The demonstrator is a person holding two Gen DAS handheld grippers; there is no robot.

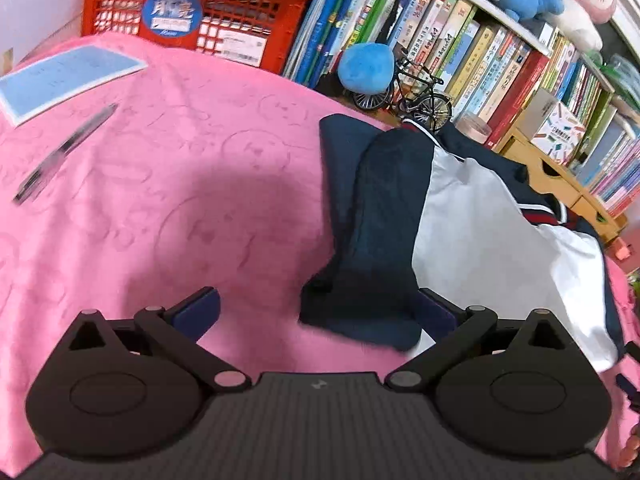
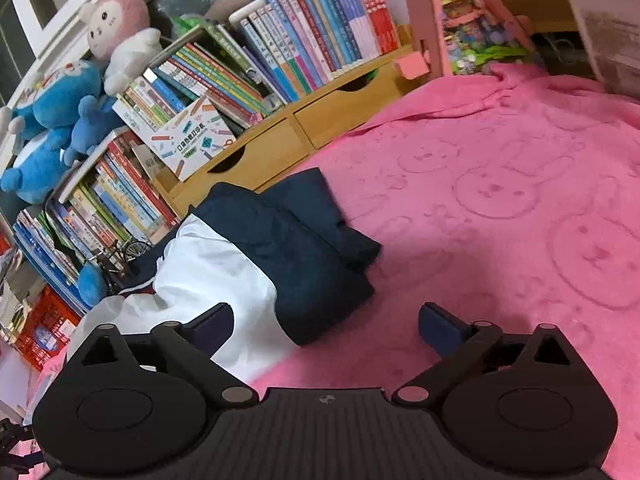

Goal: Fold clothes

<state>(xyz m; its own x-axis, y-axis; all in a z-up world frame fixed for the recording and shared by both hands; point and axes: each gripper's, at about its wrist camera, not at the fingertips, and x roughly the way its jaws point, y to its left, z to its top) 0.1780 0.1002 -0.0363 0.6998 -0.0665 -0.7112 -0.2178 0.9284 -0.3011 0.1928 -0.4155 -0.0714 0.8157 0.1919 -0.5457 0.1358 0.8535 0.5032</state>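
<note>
Pink blanket (image 1: 160, 168) w/ embossed bunny shapes fills both views, running under both sets of jaws. Bookshelf (image 2: 248, 92) packed w/ books sits far ahead of the jaws, plush toys up top. Red crate (image 1: 200, 12) is far ahead-left of the left jaws.

Jacket (image 1: 460, 216), navy & white, lies on the blanket: ahead-right of the left jaws, ahead-left of the right jaws. Navy sleeves are folded in over the white body. One sleeve end lies just in front of the left gripper (image 1: 320, 316), between its jaws toward the right pad.

Left gripper: jaws spread wide, pinching nothing. Right gripper (image 2: 326, 324): jaws spread wide too, the left pad over the jacket's white part, the right pad over bare blanket.

Blue notebook (image 1: 68, 76) far ahead-left of the left jaws, pen (image 1: 64, 148) just nearer. Toy bicycle (image 1: 408, 92) by the shelf, beyond the jacket.
</note>
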